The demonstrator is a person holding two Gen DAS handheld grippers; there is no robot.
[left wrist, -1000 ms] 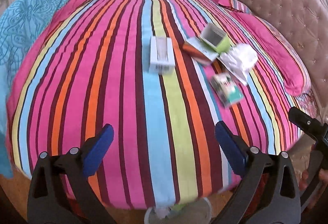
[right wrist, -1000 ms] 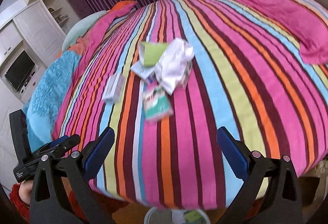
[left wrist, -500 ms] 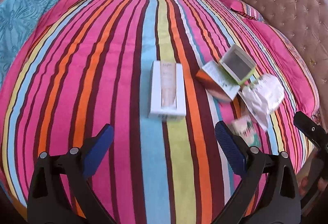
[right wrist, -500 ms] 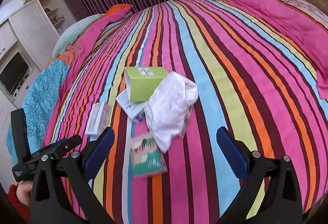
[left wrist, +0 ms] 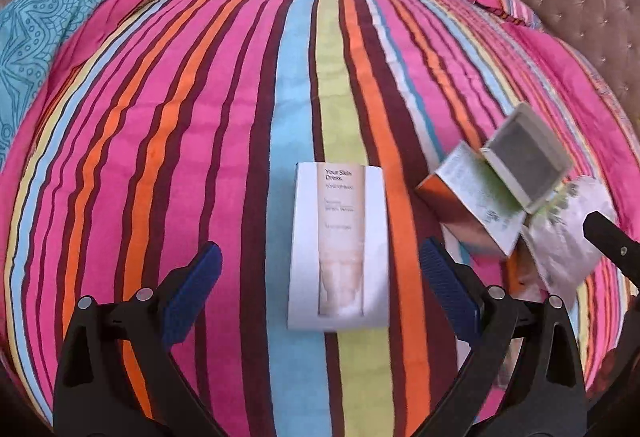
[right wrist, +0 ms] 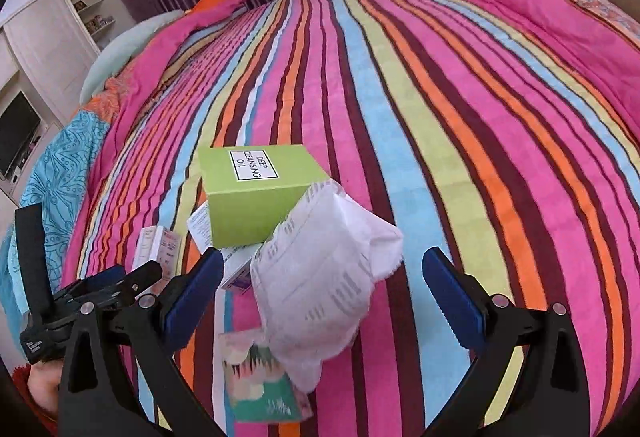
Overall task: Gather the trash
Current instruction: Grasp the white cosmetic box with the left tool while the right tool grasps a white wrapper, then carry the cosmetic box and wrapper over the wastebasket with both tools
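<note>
Each claw (left wrist: pixel 320 277) (right wrist: pixel 322 283) has black angular arms, silver round screws and blue ribbed pads (left wrist: pixel 192 291). Beside the left claw's (right wrist: pixel 92 289) black handle: bare skin, red sleeve (right wrist: pixel 24 377).

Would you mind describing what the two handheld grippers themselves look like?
Both match: the left gripper and right gripper have black angular plastic arms with silver round fasteners and blue ribbed pads. A red sleeve cuff shows at the left hand.

A flat white cardboard skincare box (left wrist: pixel 339 249) lies alone; nearby a lime-green carton (right wrist: pixel 256 193), crumpled white printed wrapper (right wrist: pixel 320 301) and teal packet (right wrist: pixel 260 389) overlap.
</note>
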